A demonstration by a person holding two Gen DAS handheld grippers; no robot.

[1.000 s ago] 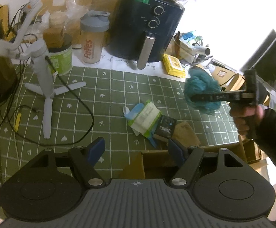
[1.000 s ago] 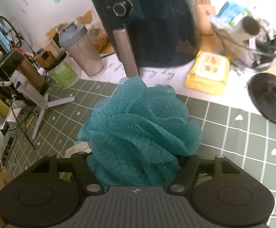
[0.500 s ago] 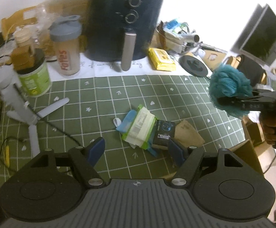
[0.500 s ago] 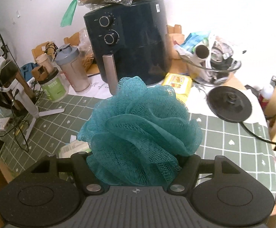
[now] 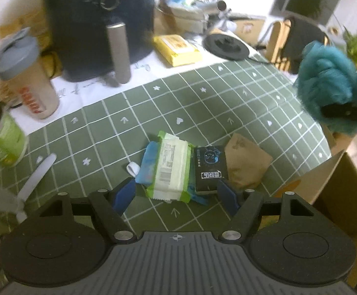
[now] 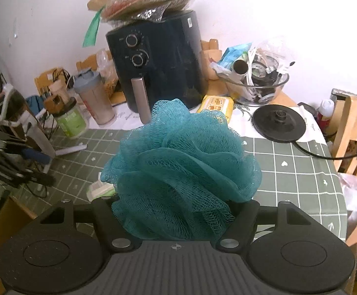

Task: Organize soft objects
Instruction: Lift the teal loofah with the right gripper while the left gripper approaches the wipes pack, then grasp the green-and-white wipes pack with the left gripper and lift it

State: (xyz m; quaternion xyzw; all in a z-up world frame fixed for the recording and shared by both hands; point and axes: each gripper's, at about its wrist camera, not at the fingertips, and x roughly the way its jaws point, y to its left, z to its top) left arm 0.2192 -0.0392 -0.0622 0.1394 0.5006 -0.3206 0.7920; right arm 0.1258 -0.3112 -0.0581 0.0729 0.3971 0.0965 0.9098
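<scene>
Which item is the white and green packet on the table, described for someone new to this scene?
Start at the dark air fryer at the back of the green checked tablecloth. Come forward to the small pile of flat items. The packet lies between a blue pouch and a black box, the only one with green ends.

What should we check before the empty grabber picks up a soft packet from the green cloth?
1. Left gripper has nothing in it, jaws apart: ok.
2. Green wipes pack lies just ahead of the jaws: ok.
3. Black packet and brown pouch crowd the wipes pack: not ok.
4. Right gripper holds the teal bath pouf firmly: ok.
5. Cardboard box has room inside: cannot tell.
</scene>
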